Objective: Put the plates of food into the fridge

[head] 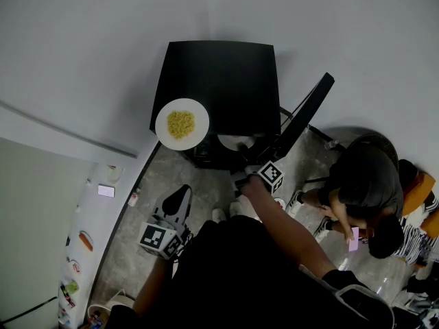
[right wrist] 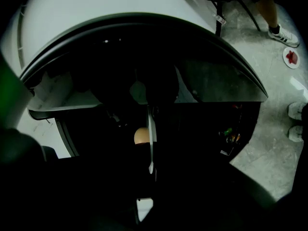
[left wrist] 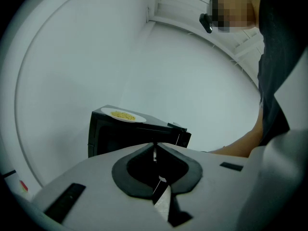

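Note:
A black mini fridge point(head: 219, 81) stands against the wall with its door point(head: 305, 115) swung open to the right. On its top lies a white plate of yellow food point(head: 182, 124), also seen on the fridge point(left wrist: 110, 136) as the plate of yellow food point(left wrist: 123, 115). My right gripper point(head: 248, 157) reaches into the opening, shut on the rim of a second white plate point(head: 235, 142). In the right gripper view that plate point(right wrist: 151, 138) shows edge-on between the dark jaws of my right gripper point(right wrist: 150, 150), with a tan piece of food point(right wrist: 140, 135) on it. My left gripper point(head: 177, 201) hangs back, shut and empty; in its own view the left gripper point(left wrist: 155, 154) has its jaws together.
A person point(head: 367, 184) crouches on the floor right of the open door. A small plate of red food point(right wrist: 291, 57) lies on the floor near a pair of shoes point(right wrist: 297, 112). A counter point(head: 82, 242) with small items runs along the left.

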A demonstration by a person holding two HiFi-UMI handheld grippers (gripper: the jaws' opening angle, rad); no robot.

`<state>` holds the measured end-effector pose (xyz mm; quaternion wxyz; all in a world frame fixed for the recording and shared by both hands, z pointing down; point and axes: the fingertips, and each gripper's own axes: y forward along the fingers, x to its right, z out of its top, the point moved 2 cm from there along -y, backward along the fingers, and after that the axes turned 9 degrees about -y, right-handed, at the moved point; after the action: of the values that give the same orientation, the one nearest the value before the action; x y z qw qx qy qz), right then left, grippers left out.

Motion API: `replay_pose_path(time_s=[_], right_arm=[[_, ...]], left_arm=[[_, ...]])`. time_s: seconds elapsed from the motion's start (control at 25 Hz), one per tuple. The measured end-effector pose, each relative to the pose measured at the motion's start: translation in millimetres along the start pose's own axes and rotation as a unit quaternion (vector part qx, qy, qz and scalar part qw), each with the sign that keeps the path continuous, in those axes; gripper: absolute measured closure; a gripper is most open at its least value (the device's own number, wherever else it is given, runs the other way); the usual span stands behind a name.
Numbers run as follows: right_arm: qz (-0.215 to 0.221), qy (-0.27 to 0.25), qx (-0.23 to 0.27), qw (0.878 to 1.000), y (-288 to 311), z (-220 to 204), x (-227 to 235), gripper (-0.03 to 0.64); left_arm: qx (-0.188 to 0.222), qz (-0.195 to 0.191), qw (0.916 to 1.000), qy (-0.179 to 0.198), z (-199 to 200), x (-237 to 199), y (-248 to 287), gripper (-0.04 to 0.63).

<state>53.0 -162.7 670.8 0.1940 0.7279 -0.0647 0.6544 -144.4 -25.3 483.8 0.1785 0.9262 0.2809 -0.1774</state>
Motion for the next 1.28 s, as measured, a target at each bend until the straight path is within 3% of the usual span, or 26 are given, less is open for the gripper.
replay_pose_path(time_s=[0.96,1.16,1.2,1.28], right_arm=[[0.0,-0.019,0.055,0.998,22,12,-2,0.581],[0.019,0.003,0.067,0.998,19,15,-4,0.58],[0.019,0.001,0.061,0.998,17,15,-3,0.575],[0.017,-0.005,0.045,0.999,14,13,-3,0.498]], left_arm=[[-0.008,0.012,0.9999,0.0,-1,3,4,0.558],[-0.011,0.011,0.9999,0.001,-1,9,5,0.558],[-0.012,0.01,0.9999,0.003,-1,10,5,0.558],[-0.01,0.009,0.9999,0.005,-1,11,4,0.558]])
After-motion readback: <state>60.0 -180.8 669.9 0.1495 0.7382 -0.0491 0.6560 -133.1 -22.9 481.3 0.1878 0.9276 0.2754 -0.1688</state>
